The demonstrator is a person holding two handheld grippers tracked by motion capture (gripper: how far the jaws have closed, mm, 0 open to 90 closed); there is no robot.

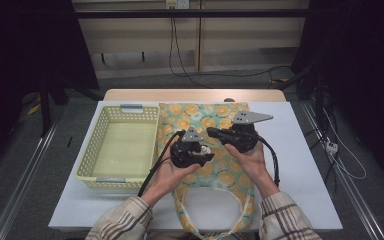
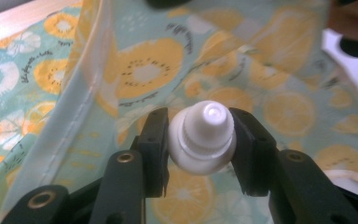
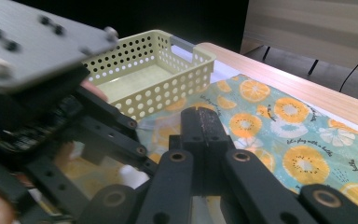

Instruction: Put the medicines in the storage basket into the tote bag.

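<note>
- Yellow-and-teal fruit-print cloth makes up the bag that lies flat on the white bench in the high view, its handles at the near edge. Just left of it stands a pale yellow perforated basket. Both hands hover over the middle of the bag: the left claw holds a small white item, too small here to make out, and the right claw points left just beyond it, its jaws together.
- In the left gripper view, the left claw clamps a white tube by its ribbed screw cap and shoulder, one black jaw pressed on each side, cap end facing the camera. The tube hangs just above the bag, and a lifted fold of the bag's hem rises at the left.
- In the right gripper view, the right claw is fully closed, its jaws pressed flat together; whether cloth is nipped between them I cannot tell. The other gripper crowds the left side, with the basket behind it and the bag spread to the right.
</note>
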